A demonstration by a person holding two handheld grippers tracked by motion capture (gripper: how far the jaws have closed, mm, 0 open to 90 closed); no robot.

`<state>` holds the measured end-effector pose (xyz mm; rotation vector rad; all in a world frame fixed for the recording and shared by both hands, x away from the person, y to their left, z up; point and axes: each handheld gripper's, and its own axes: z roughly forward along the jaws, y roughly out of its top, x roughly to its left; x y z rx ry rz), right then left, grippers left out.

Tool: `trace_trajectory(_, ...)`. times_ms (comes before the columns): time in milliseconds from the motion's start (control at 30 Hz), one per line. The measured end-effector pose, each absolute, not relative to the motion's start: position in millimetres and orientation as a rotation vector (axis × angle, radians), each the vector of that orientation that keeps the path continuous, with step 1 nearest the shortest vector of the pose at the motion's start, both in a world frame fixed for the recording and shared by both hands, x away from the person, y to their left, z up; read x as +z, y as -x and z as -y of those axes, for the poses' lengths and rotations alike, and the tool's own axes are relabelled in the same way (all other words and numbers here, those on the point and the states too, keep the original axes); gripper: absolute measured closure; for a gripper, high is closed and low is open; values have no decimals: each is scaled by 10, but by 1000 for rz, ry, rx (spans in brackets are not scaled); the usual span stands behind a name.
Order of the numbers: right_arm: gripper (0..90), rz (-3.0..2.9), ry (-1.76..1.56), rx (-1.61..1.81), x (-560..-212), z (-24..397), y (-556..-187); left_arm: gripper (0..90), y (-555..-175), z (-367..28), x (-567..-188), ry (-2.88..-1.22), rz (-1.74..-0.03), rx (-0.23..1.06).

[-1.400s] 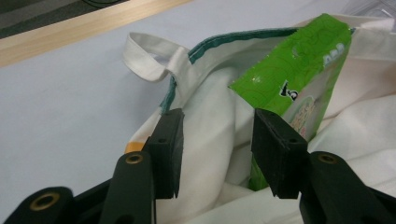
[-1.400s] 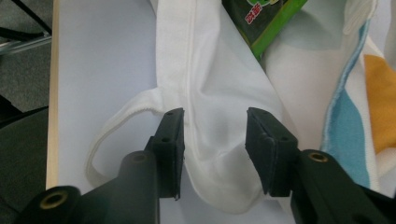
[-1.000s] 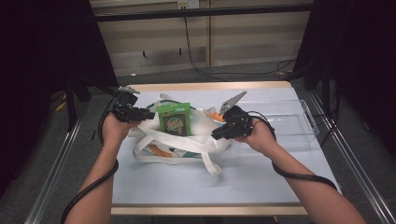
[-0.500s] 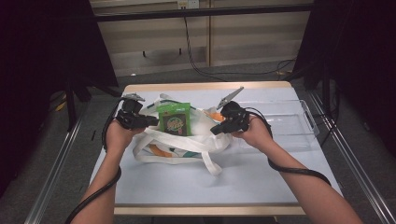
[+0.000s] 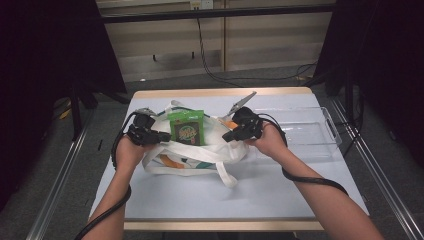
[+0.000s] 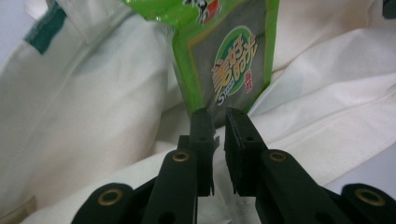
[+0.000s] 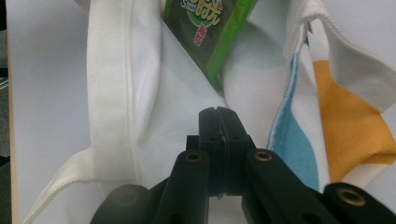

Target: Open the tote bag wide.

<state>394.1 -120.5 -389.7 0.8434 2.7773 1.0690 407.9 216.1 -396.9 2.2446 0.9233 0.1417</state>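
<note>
1. Pale blue tabletop (image 5: 200, 200) up front, nothing on it nearest you.
2. One white canvas tote bag with orange and blue print (image 5: 190, 160) sits mid-table. Your right gripper (image 5: 231, 135) looks pinched tight on its rim, probably to keep the mouth open.
3. Your left gripper (image 5: 165, 135) has just been narrowing, a slit left, nothing in it.
4. One green snack packet (image 5: 186, 126) stands in the bag between your two grippers.
5. One clear plastic tray (image 5: 310, 132) sits far right.
</note>
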Motion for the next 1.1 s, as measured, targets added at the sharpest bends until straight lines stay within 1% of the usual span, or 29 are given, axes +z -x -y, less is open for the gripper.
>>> trace_trajectory(100,895,-2778,-842,1071,-3903,1235,-3956,817,-4076,-2164,-4006,-2238,-925,134)
trace_trajectory(367,896,-2770,-845,1064,-3908,1242,-3961,867,-4035,-2155,-4136,-2234,-937,110)
trace_trajectory(900,895,-2699,-953,1048,-3937,1412,-4082,900,-3936,-2185,-4237,-2239,-935,93)
trace_trajectory(1100,895,-2690,-973,1034,-3968,1445,-4138,900,-3911,-2178,-4251,-2255,-924,109)
